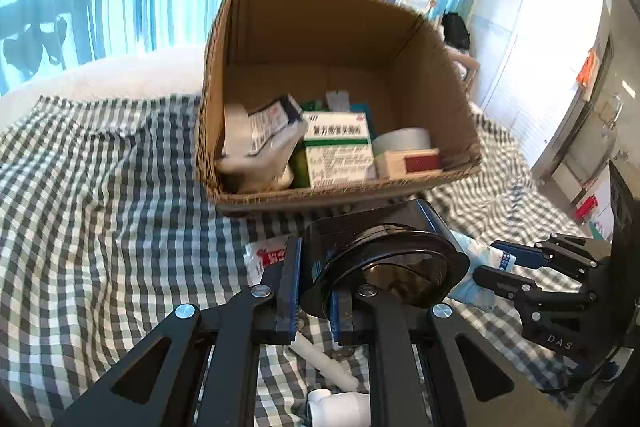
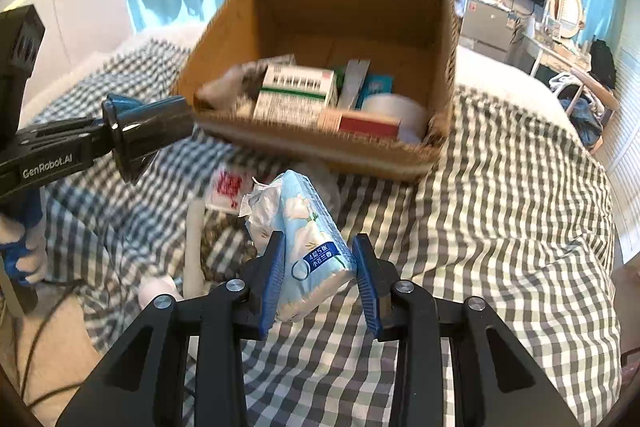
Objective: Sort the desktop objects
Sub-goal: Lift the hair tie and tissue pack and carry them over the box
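Note:
An open cardboard box (image 1: 348,193) (image 2: 360,11) stands on the checked cloth ahead of both grippers. Inside lie a green-and-white medicine box (image 1: 336,147) (image 2: 296,91), a red-and-white small box (image 1: 412,163) (image 2: 368,123), a white tape roll (image 1: 404,141) and a crumpled packet (image 1: 264,131). My left gripper (image 1: 316,291) (image 2: 102,141) is shut on a black flanged plastic device (image 1: 384,247) (image 2: 152,127), lifted off the cloth before the box's near wall. My right gripper (image 2: 320,279) (image 1: 500,267) is shut on a light-blue tissue pack (image 2: 308,247) (image 1: 476,267), also held above the cloth.
On the checked cloth (image 1: 100,207) (image 2: 500,227) below the grippers lie a white sachet with red print (image 1: 266,259) (image 2: 228,187), a white tube (image 1: 324,359) (image 2: 194,247) and a white fitting (image 1: 340,407). A gloved hand (image 2: 24,255) holds the left gripper's handle.

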{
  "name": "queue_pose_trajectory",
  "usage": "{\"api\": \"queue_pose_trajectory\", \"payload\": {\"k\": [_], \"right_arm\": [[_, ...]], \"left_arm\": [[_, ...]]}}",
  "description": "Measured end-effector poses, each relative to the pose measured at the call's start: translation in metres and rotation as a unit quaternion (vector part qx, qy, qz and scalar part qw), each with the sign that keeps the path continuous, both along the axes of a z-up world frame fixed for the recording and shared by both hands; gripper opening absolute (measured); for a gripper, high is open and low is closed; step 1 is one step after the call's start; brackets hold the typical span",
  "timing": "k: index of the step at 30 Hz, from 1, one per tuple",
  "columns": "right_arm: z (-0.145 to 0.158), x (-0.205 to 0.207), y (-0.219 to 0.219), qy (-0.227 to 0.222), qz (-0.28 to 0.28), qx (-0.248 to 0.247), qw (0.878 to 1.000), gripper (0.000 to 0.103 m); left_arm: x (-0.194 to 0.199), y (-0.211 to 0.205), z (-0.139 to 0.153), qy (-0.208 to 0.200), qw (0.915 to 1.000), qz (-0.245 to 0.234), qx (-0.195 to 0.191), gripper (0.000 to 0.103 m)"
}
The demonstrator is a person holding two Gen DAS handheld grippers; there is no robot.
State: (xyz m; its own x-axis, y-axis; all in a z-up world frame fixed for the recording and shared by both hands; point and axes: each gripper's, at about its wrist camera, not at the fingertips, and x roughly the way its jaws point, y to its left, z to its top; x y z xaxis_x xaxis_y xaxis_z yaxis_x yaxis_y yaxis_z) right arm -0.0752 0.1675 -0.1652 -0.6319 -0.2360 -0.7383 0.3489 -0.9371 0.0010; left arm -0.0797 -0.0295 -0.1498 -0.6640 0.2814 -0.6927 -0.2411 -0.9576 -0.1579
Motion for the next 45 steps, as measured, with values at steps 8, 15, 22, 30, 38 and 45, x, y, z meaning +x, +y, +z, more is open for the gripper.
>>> {"api": "queue_pose_trajectory", "payload": {"k": [8,15,22,30,38,45], "right_arm": [[0.042,0.016,0.008,0.08,-0.021,-0.039,0.996,0.033],[0.084,0.032,0.017,0.145,-0.04,-0.09,0.984,0.034],[0.129,0.037,0.02,0.196,-0.056,-0.119,0.972,0.034],[0.188,0.025,-0.002,0.259,-0.044,-0.081,0.961,0.034],[0.232,0.012,-0.016,0.311,-0.034,-0.084,0.946,0.033],[0.238,-0.014,-0.007,0.322,-0.046,-0.095,0.941,0.033]], "left_arm": [[0.017,-0.004,0.031,0.044,0.9986,0.007,0.03,0.011],[0.034,-0.004,0.066,0.094,0.9947,0.017,0.038,0.011],[0.047,0.0,0.116,0.152,0.9876,0.018,0.035,0.011],[0.044,-0.001,0.166,0.203,0.9785,0.014,0.035,0.011],[0.021,0.001,0.203,0.251,0.9672,0.023,0.027,0.011],[-0.007,0.002,0.218,0.276,0.9605,0.03,0.016,0.011]]}}
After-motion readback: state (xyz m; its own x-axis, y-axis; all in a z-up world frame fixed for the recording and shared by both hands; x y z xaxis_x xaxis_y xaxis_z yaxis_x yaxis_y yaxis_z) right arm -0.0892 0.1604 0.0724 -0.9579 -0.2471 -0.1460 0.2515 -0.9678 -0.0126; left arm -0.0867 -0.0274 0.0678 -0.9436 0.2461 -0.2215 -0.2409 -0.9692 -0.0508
